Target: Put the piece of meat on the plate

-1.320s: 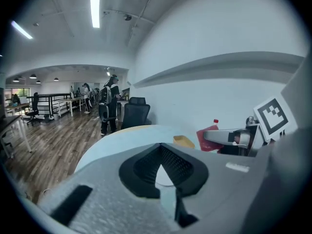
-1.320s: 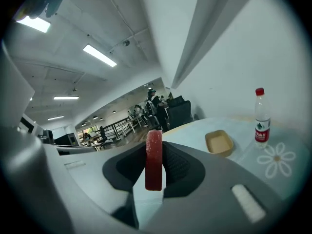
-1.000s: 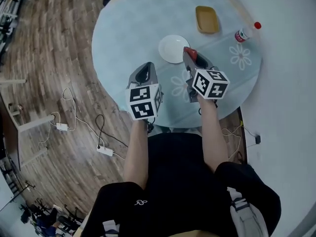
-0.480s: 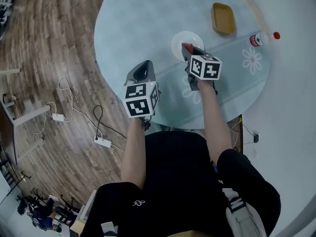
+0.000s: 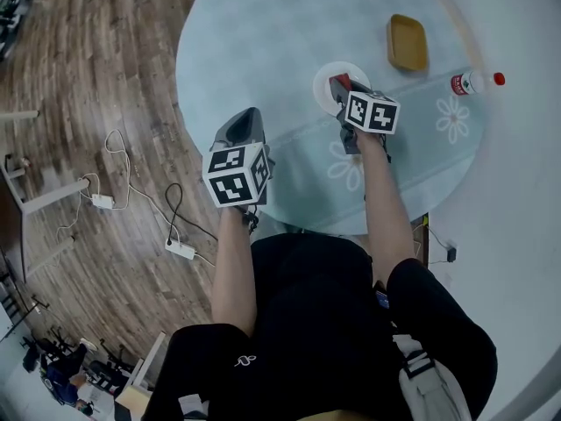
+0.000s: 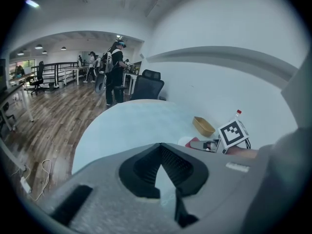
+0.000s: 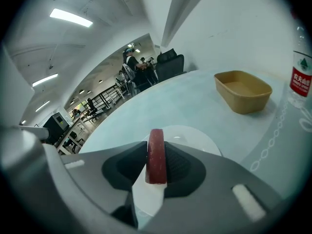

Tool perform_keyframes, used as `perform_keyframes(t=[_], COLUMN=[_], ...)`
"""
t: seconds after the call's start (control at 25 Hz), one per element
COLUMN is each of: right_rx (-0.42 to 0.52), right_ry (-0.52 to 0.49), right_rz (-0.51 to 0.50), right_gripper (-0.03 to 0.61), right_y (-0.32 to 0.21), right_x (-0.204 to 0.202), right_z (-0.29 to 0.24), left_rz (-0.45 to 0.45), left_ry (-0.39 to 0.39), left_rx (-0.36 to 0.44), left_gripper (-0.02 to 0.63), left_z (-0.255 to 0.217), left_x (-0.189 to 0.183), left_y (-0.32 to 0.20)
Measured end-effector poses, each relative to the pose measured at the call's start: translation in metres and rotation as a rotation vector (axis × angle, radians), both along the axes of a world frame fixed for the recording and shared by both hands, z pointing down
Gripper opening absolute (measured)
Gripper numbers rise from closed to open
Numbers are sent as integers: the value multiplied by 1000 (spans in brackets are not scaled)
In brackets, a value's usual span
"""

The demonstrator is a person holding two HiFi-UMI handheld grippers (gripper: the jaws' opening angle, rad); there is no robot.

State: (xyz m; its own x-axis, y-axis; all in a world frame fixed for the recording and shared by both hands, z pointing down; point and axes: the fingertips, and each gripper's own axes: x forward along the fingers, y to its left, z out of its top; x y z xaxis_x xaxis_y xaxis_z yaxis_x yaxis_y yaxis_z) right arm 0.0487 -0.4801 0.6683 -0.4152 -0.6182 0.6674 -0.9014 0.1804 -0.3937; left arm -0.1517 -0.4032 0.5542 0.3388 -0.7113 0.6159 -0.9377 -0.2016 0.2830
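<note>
Over the pale round table (image 5: 263,42), the right gripper (image 5: 342,90) clamps the piece of meat (image 7: 156,156) on edge above the white plate (image 7: 195,135), so seemingly only setting it down and letting go remain, while the left gripper (image 6: 161,167) hangs closed and empty.

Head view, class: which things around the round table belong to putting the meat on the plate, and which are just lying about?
Belong to the job:
- piece of meat
- white plate

Just lying about:
- yellow tray
- water bottle
- power strip on the floor
</note>
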Motion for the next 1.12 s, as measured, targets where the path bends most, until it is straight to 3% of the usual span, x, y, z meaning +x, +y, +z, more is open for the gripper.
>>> perform_keyframes(t=[0.28,0.44,0.52,0.64,0.96,1.04,1.12], right_rx=[25,78,133,235,511,537,559], right_ry=[77,73,24,-72,-141,-111,-49], right_rz=[33,48,76,117,118,111,41], right_gripper=[207,213,183,7,6,6,6], right_y=[-1,9,18,33,83,90,98], right_x=[31,41,47,58,90,94,89], right_z=[-7,-29,-51,-97,-230,-251,-267], left_rz=[58,66,67,66,55,62,66], left_ry=[3,10,11,10,75,56,17], left_rx=[5,11,30,98,332,383,438], left_gripper=[0,0,0,0,0,0,0], left_z=[-5,-10,-17,-36,-105,-128,-151], left_x=[41,59,70,88,145,154,159], left_y=[16,32,39,45,57,54,53])
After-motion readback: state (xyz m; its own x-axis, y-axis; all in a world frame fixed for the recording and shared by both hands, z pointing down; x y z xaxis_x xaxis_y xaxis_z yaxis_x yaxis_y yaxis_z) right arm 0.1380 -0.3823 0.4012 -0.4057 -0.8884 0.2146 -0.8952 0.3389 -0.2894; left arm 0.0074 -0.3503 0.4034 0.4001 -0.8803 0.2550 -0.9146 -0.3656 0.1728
